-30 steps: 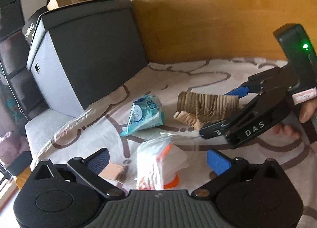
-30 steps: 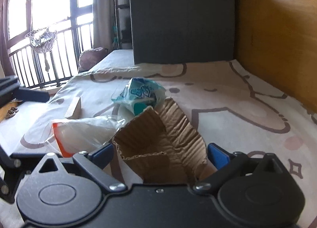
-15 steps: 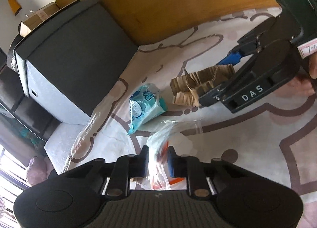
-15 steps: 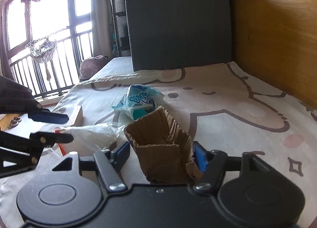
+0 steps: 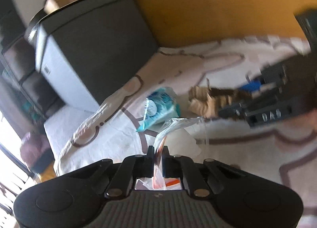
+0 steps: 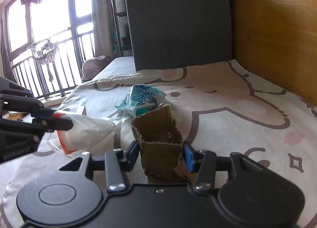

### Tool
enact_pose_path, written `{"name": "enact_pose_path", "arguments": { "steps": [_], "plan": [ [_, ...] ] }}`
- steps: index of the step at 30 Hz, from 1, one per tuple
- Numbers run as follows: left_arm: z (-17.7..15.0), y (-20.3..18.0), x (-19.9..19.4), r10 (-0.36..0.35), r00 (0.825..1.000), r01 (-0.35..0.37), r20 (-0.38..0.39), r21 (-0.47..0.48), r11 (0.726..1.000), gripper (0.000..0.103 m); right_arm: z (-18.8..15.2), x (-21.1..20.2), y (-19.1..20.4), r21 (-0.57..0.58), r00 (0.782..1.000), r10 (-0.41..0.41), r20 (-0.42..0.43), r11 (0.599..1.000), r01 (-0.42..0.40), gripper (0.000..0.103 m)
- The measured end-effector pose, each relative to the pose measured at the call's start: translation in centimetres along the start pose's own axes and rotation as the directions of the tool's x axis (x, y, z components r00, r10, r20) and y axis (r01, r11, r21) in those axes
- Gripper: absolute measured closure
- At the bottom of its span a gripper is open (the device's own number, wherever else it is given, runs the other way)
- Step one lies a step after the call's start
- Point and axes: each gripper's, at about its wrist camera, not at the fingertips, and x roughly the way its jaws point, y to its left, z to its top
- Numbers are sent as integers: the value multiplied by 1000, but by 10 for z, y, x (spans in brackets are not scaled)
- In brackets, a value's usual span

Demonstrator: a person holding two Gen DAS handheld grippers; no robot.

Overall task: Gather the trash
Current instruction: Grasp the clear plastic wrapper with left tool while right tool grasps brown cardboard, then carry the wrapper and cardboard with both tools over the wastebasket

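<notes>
My left gripper [image 5: 158,153] is shut on a clear plastic bag [image 5: 178,134] with an orange edge and holds it just above the bed; it also shows in the right wrist view [image 6: 57,121] with the bag [image 6: 89,134]. My right gripper [image 6: 160,151] is shut on a torn piece of corrugated cardboard [image 6: 158,130], which also shows blurred in the left wrist view [image 5: 210,99]. A blue and white wrapper [image 6: 142,99] lies on the bed between them, and shows in the left wrist view [image 5: 160,107] too.
The bed has a cream cover [image 6: 227,109] with brown cartoon lines. A dark grey box [image 6: 178,23] stands at its far end beside a wooden board [image 6: 277,29]. A window with black railing [image 6: 49,53] is at the left.
My left gripper has closed on the plastic bag and lifted it. My right gripper has closed on the cardboard and raised it. The left view is now blurred by motion.
</notes>
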Motion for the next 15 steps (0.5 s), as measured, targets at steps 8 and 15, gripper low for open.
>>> {"name": "enact_pose_path", "arguments": {
  "steps": [8, 15],
  "plan": [
    [-12, 16, -19, -32, 999, 38, 27, -224, 974, 95, -2, -8, 8, 10, 999, -40, 12, 999, 40, 55],
    [-26, 25, -42, -41, 998, 57, 57, -319, 946, 96, 1, -32, 27, -16, 995, -87, 46, 996, 88, 55]
  ]
}}
